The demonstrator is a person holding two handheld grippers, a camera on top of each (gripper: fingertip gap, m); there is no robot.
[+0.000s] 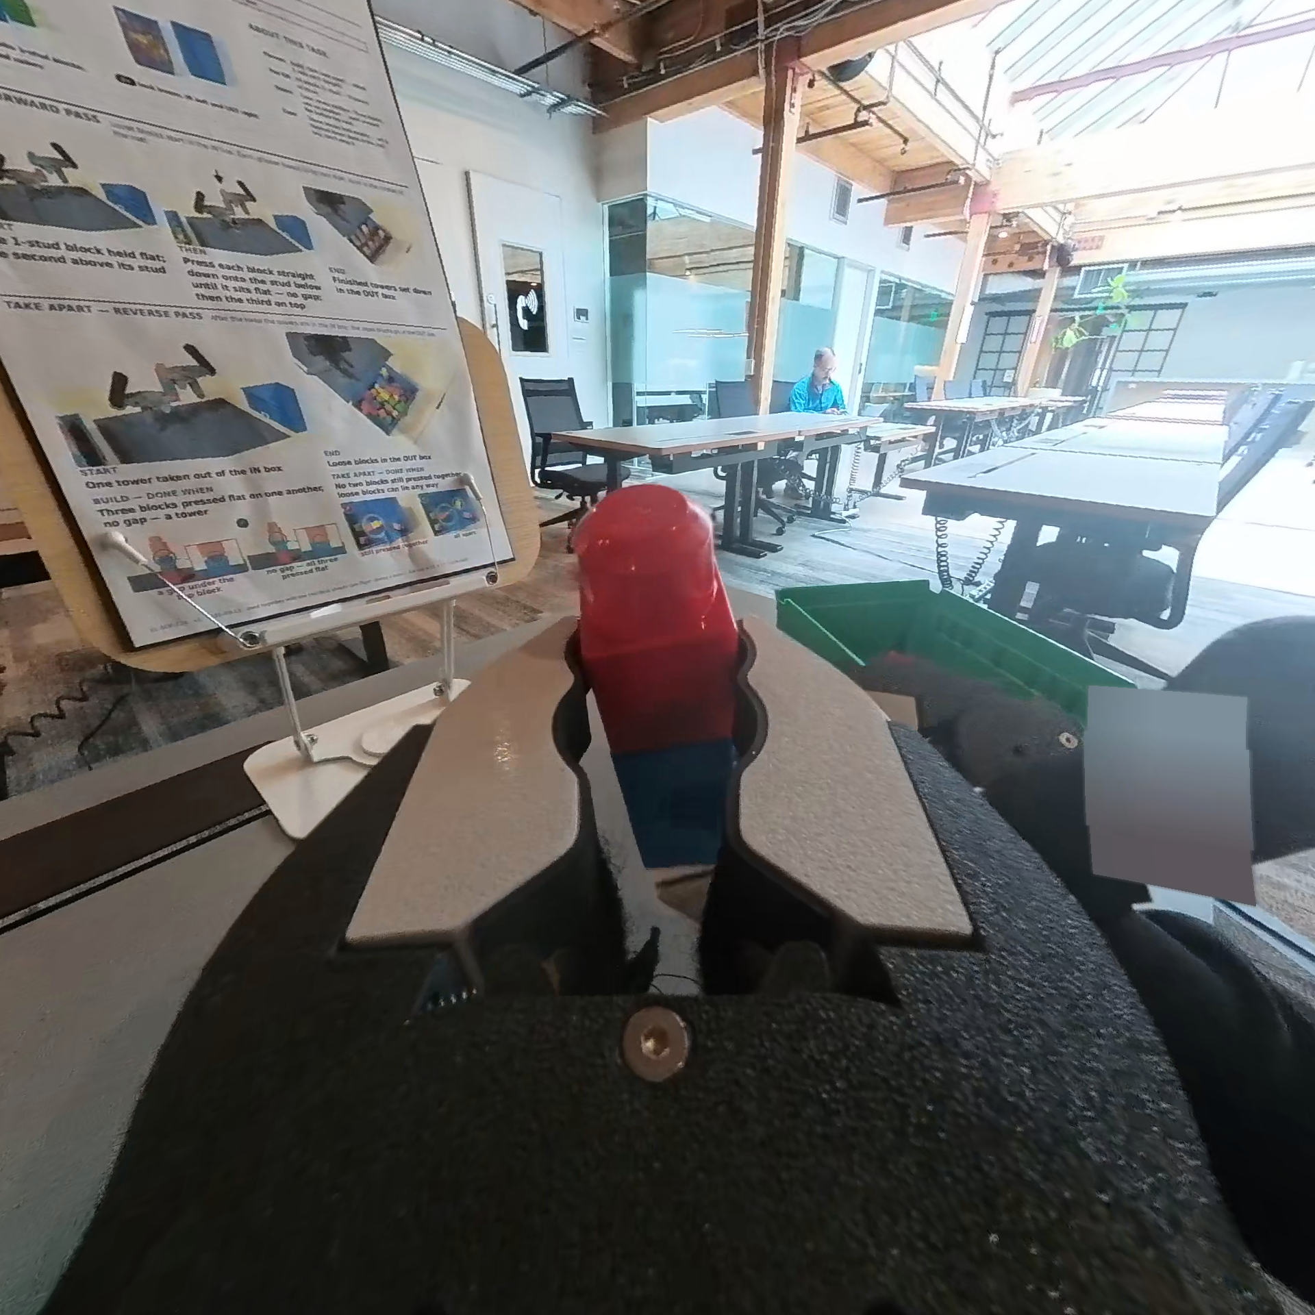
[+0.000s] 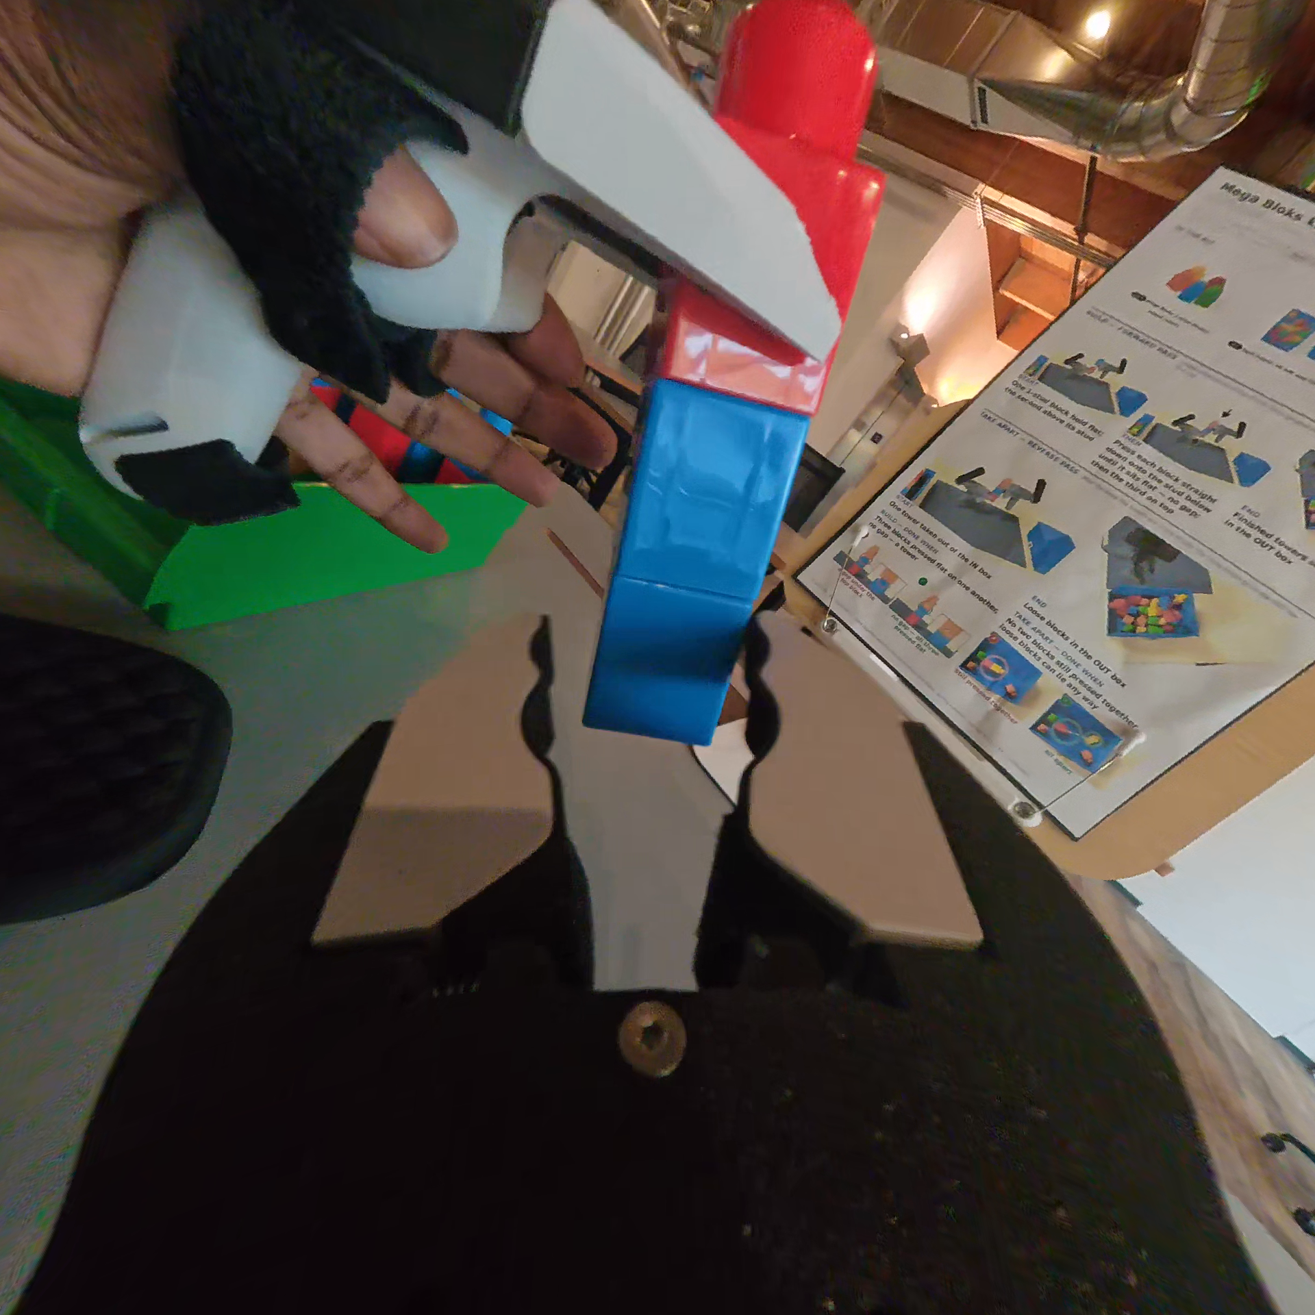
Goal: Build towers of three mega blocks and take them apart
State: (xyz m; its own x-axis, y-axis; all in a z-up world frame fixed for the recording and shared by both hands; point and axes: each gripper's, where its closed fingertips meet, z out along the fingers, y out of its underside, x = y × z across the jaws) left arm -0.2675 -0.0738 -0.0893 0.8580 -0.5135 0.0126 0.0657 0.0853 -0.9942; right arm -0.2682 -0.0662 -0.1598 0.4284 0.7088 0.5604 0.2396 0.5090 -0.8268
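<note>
A tower of three blocks is held in the air: a red block (image 1: 647, 569) on top, a blue block (image 1: 676, 804) under it, and a second blue block (image 2: 662, 662) at the bottom. My left gripper (image 1: 655, 640) is shut on the red block (image 2: 790, 107); its white finger (image 2: 676, 199) crosses that block in the right wrist view. My right gripper (image 2: 651, 622) is open, its jaws on either side of the bottom blue block, with a gap showing on the left side. The middle blue block (image 2: 711, 484) is free of both grippers.
A green bin (image 1: 925, 633) stands on the grey table behind the tower; in the right wrist view the bin (image 2: 320, 555) holds red and blue blocks (image 2: 398, 441). An instruction sheet on a wooden stand (image 1: 235, 320) (image 2: 1138, 498) is close by. A gloved hand (image 2: 299, 235) holds the left gripper. The tips of one gripper are about 7 centimeters away from the tips of the other.
</note>
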